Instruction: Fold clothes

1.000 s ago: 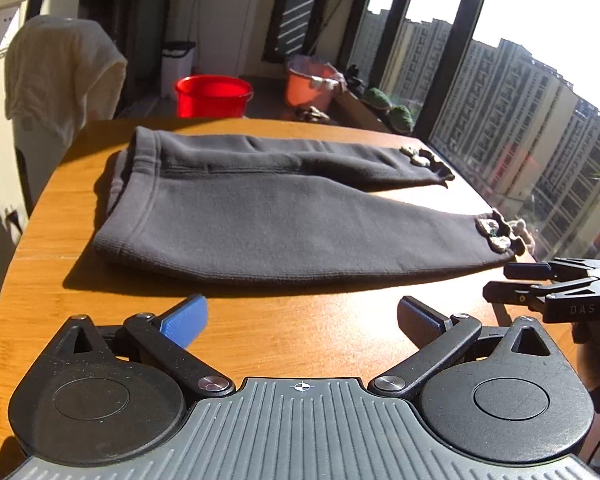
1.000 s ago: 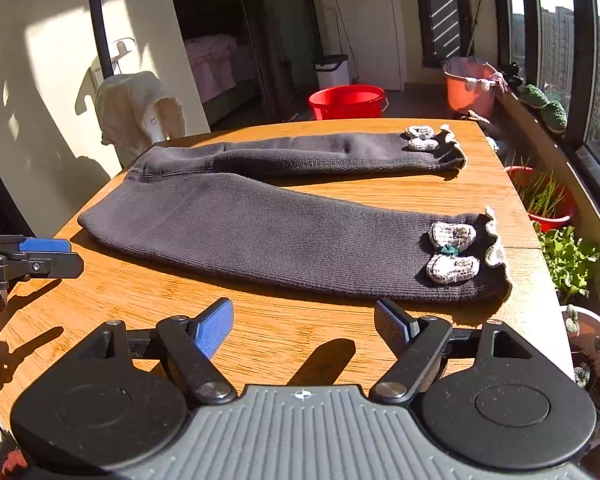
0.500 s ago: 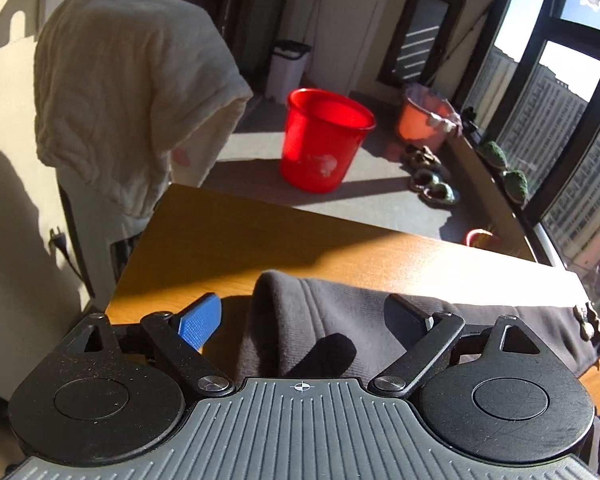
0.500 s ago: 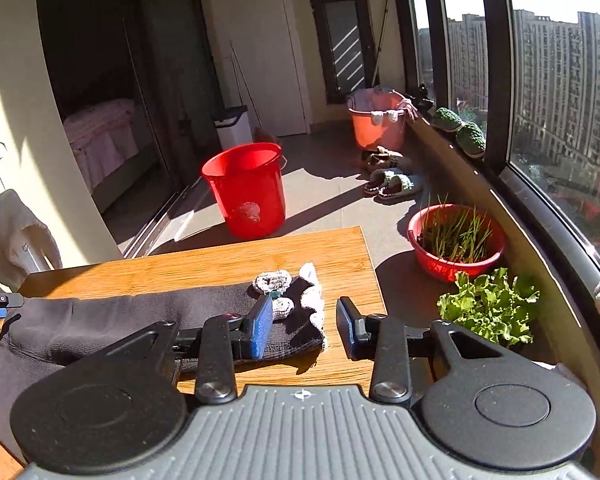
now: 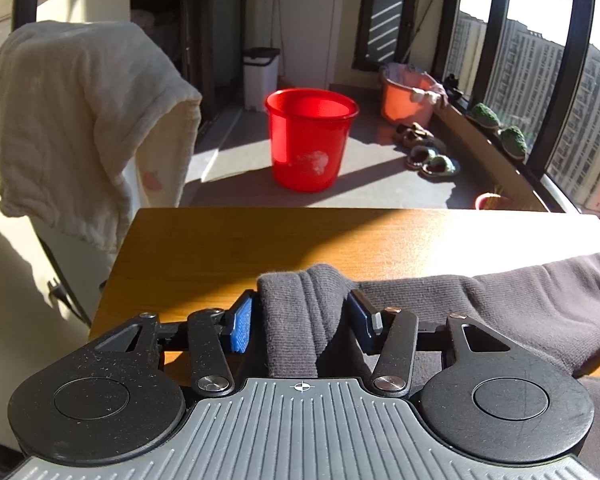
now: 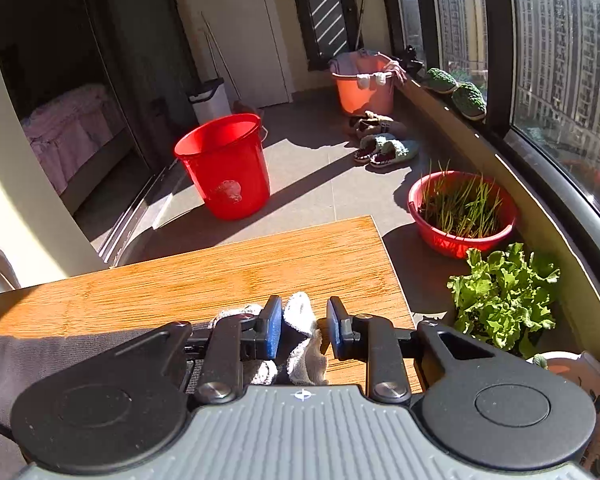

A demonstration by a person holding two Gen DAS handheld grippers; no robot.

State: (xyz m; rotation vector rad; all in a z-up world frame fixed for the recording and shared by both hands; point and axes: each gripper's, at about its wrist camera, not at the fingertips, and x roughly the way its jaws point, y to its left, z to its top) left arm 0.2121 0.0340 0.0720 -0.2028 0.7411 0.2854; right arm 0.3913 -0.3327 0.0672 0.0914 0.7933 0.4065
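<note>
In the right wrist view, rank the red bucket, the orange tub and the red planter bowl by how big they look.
1. red bucket
2. red planter bowl
3. orange tub

The bucket and the bowl look close; the tub stands farther off, so true sizes are unsure.

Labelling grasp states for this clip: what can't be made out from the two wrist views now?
- Left wrist: the left gripper body hides most of the dark trousers; the hem is past the right edge.
- Right wrist: whether the right gripper pinches the white cuff trim; a gap shows beside it.
- Table: near part hidden.

My right gripper [image 6: 300, 326] straddles the white cuff trim [image 6: 302, 316] of the grey trousers [image 6: 40, 360] near the table's [image 6: 220, 276] right edge, fingers apart.
</note>
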